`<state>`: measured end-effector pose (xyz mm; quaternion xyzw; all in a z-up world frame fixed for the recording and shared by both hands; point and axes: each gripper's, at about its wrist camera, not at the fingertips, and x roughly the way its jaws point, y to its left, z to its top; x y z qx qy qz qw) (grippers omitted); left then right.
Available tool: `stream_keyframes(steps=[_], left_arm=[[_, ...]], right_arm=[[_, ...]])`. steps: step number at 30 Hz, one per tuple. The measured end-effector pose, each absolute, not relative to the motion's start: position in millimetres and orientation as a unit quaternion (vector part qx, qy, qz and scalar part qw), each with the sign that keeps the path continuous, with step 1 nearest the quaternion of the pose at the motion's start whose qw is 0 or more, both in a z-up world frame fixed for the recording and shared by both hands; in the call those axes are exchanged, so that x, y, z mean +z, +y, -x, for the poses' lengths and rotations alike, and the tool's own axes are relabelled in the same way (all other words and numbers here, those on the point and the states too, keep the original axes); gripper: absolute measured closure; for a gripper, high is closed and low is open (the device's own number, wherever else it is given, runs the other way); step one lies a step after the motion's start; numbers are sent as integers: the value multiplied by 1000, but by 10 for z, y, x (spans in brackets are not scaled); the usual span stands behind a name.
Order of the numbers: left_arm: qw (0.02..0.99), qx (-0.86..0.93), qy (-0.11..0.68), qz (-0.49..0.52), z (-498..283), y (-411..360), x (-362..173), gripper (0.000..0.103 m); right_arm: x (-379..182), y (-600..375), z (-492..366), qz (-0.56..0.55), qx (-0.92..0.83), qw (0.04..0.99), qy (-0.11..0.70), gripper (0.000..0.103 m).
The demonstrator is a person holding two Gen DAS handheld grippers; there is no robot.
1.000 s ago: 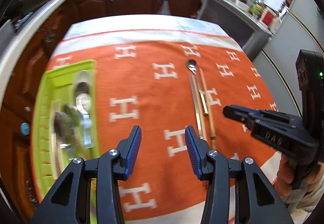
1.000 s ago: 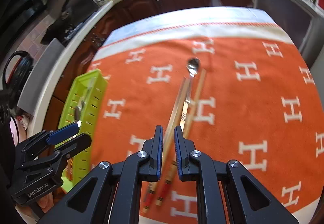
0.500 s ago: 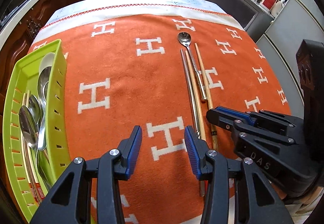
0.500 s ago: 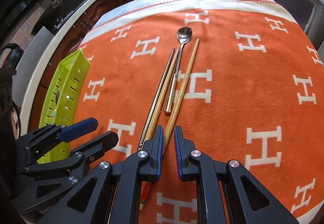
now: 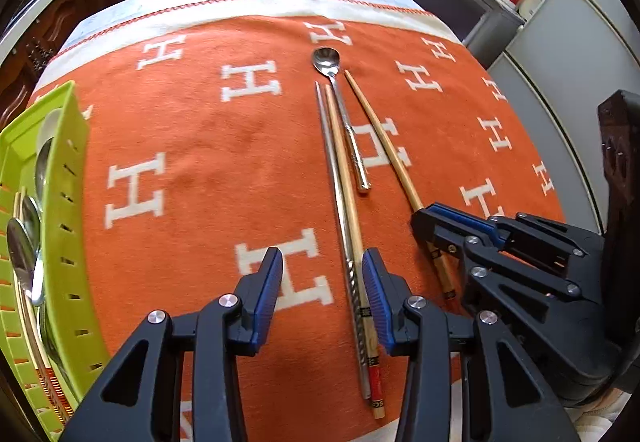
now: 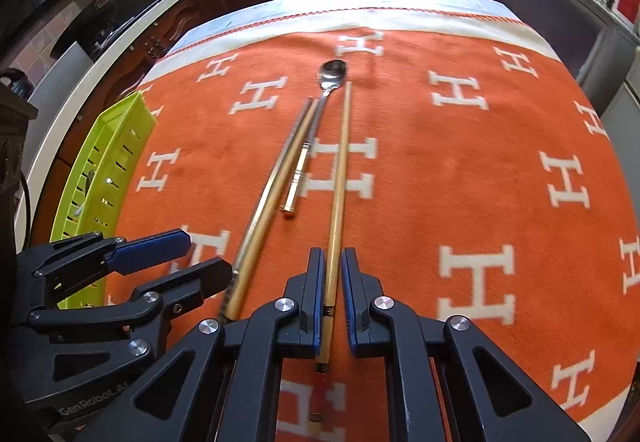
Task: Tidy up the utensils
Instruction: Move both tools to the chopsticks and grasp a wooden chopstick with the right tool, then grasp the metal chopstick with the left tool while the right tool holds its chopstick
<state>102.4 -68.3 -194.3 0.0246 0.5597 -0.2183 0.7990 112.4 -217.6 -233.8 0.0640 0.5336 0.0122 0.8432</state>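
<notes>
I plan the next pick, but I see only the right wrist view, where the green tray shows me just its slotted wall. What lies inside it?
Observer: Several spoons lie in the green tray, and beside them chopsticks with striped ends.
Operator: And the left jaws, is something between them?
Observer: Yes. The left gripper is open, with the metal chopstick and the wooden chopstick beside it lying between the jaws, close to the right-hand one.
</notes>
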Motion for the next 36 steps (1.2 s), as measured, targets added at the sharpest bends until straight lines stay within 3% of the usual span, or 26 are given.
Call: stream_keyframes(steps=[20,33,35,36], left_arm=[[806,-187,560,-37,-1000,-698,-1961,64],[827,-150,533,-96,-1033,-970,-1987,65],[829,-149,531,-91,-1029,-961,-1982,68],[830,-149,529,-90,-1022,-953,-1976,83]], right_arm=[[-2330,-2344,-968,-91,14,845,527,94],[-2335,-2373,-953,-94,16,847,523,93],[-2336,-2361,-957,-88,15,848,522,94],[-2336,-2349,-954,-84,14,849,521,95]])
